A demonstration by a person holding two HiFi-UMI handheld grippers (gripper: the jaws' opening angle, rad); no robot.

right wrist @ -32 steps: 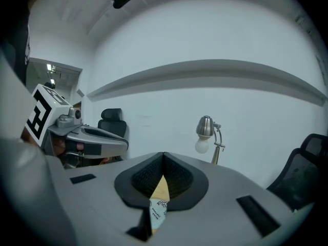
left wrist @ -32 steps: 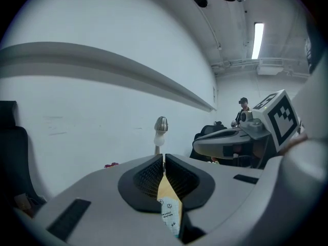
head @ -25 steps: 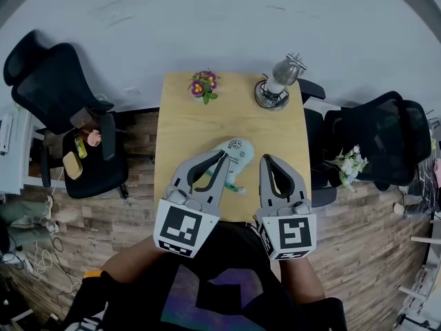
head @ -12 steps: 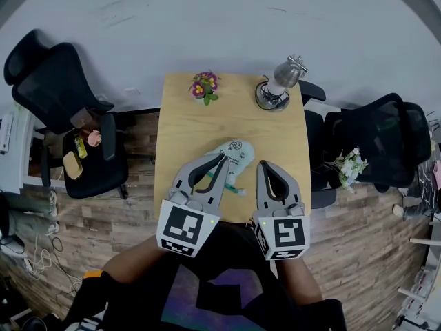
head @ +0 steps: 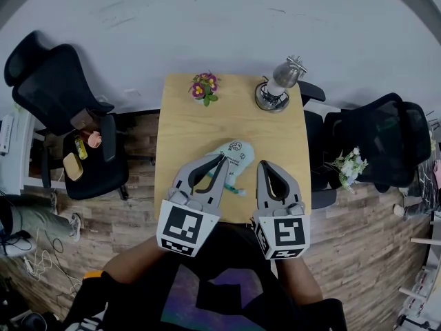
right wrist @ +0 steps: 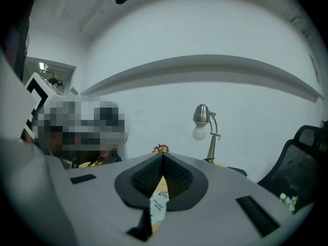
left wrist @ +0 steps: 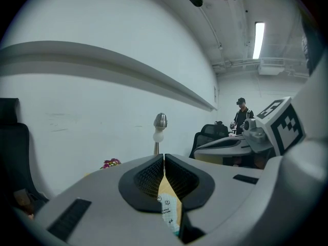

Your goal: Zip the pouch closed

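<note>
A pale green and white pouch (head: 235, 155) with small prints lies on the wooden table (head: 207, 126) near its front edge. My left gripper (head: 224, 158) hangs with its tips over the pouch's left side, jaws shut with nothing between them. My right gripper (head: 264, 164) is just right of the pouch, also shut and holding nothing. In the left gripper view the pads meet at the left gripper (left wrist: 164, 159), and the pouch (left wrist: 169, 209) shows below them. The right gripper view shows the right gripper (right wrist: 163, 158) with pads together above the pouch (right wrist: 158, 203). The zip is not visible.
A small pot of flowers (head: 203, 85) and a metal desk lamp (head: 277, 87) stand at the table's far edge. Black office chairs (head: 65, 98) (head: 375, 140) flank the table on both sides. A person's leg (head: 31, 219) shows at the left, and a white flower bunch (head: 350, 163) at the right.
My right gripper has drifted slightly left and back toward me. A person's leg has come into view at the left edge. The pouch and left gripper have barely moved.
</note>
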